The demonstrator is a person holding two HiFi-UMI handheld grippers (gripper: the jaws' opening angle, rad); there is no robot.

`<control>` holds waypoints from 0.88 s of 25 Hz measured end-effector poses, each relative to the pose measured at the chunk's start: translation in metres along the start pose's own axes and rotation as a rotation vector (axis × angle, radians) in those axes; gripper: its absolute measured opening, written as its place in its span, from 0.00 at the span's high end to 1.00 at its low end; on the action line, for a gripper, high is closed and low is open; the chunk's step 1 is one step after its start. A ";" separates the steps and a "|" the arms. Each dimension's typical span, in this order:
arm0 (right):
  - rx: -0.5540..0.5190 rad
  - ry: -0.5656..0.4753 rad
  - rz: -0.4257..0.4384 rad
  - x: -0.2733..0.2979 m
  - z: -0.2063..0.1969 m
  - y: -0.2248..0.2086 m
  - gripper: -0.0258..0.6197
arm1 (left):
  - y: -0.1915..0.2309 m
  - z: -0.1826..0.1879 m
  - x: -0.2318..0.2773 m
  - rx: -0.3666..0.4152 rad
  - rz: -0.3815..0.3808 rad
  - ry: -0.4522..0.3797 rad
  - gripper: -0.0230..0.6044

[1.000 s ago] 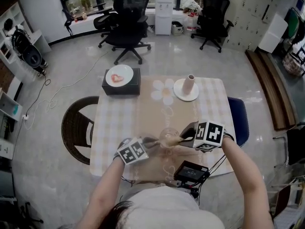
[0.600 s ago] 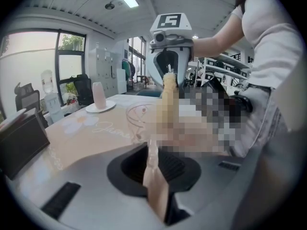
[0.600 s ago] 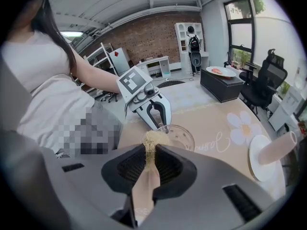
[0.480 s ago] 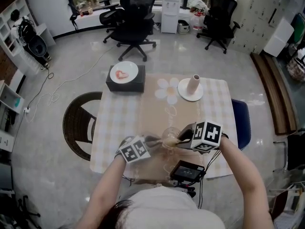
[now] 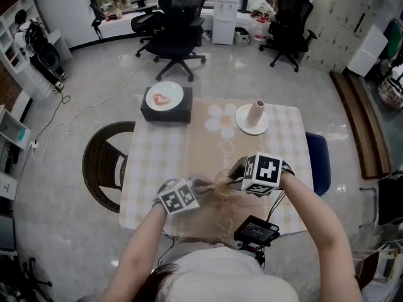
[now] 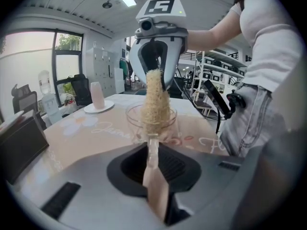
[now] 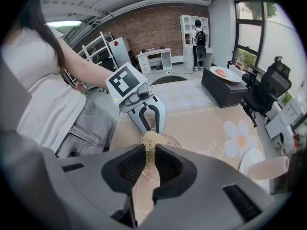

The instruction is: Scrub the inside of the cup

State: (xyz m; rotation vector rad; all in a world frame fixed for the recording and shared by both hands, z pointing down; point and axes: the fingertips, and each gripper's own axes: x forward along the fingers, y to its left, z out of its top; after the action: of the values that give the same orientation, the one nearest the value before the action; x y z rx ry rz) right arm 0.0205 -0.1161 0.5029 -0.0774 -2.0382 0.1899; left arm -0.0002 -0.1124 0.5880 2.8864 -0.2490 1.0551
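A clear glass cup [image 5: 221,184] stands on the table near the front edge. My left gripper [image 5: 203,185] is shut on the cup's near wall [image 6: 152,145] and holds it upright. My right gripper [image 5: 232,180] points steeply down over the cup from the right and is shut on a tan loofah scrubber [image 7: 149,143]. The scrubber [image 6: 156,99] hangs from the right gripper [image 6: 157,63] and reaches down into the cup [image 6: 151,121]. In the right gripper view, the cup's rim [image 7: 168,140] shows just beyond the jaws, with the left gripper [image 7: 147,121] behind it.
A black box [image 5: 165,111] carrying a white plate stands at the table's far left. A white saucer [image 5: 252,123] with a beige vase is at the far right. A black device [image 5: 257,230] with cables hangs off the front edge. A wicker chair [image 5: 101,162] and a blue seat [image 5: 318,162] flank the table.
My right gripper has shifted a little to the left with the scrubber, so it now stands more directly over the cup. The left gripper and the cup have stayed put.
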 end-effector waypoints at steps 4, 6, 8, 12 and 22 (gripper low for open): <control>0.002 0.011 -0.032 0.000 0.004 -0.008 0.87 | 0.000 0.002 -0.002 0.010 -0.008 -0.001 0.88; 0.011 0.012 -0.052 0.001 0.004 -0.011 0.87 | 0.001 0.003 -0.003 0.016 -0.013 0.000 0.88; 0.022 0.011 -0.078 0.002 0.004 -0.014 0.87 | 0.002 0.000 -0.001 0.012 -0.015 0.001 0.88; 0.053 0.022 -0.153 0.004 0.000 -0.024 0.87 | 0.002 0.002 -0.002 0.011 -0.023 -0.006 0.88; 0.048 0.092 -0.324 0.008 -0.012 -0.038 0.87 | 0.002 0.004 -0.002 0.016 -0.023 -0.007 0.89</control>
State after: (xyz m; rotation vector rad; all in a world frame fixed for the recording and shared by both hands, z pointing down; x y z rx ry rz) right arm 0.0290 -0.1511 0.5214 0.2685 -1.9230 0.0307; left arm 0.0005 -0.1147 0.5834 2.9004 -0.2080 1.0491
